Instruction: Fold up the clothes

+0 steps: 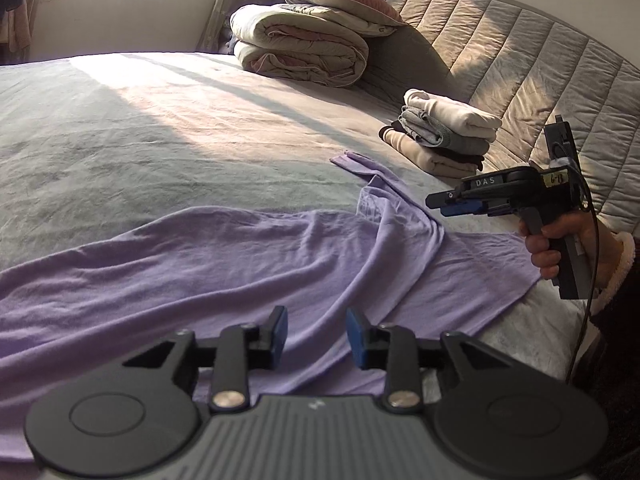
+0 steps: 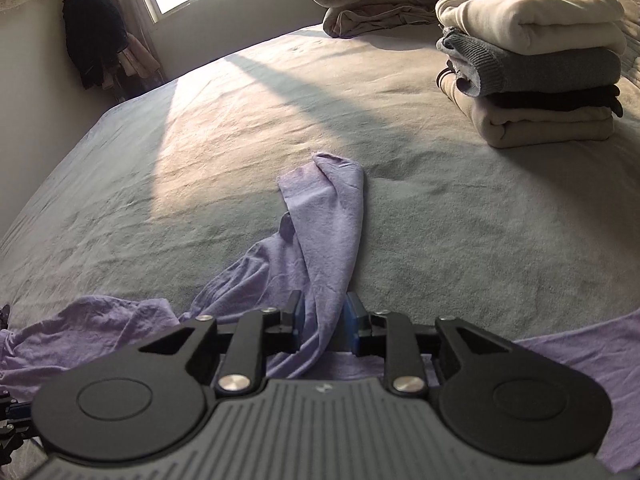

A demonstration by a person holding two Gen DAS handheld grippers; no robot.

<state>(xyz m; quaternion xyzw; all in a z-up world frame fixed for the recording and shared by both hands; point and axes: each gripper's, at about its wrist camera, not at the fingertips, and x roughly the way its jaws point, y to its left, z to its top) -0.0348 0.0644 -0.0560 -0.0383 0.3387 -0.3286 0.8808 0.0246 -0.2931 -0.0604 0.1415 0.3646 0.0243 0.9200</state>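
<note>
Both views are taken low over the grey-covered bed (image 1: 160, 128), looking along the tongs. The crumpled lilac cotton garment (image 1: 248, 256) and the stack of folded clothes (image 2: 536, 64) are shared.

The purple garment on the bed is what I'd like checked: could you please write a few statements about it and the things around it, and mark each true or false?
1. The purple garment lies spread on the grey bed. True.
2. The left gripper is clamped on the garment. False: its jaws stand apart over the fabric, holding nothing.
3. A strip of the purple fabric runs between the fingers of the right gripper. True.
4. The stack of folded clothes has a black item on top. False: a cream piece is on top.
5. The rolled duvet sits on the floor. False: it rests on the bed near the headboard.
</note>
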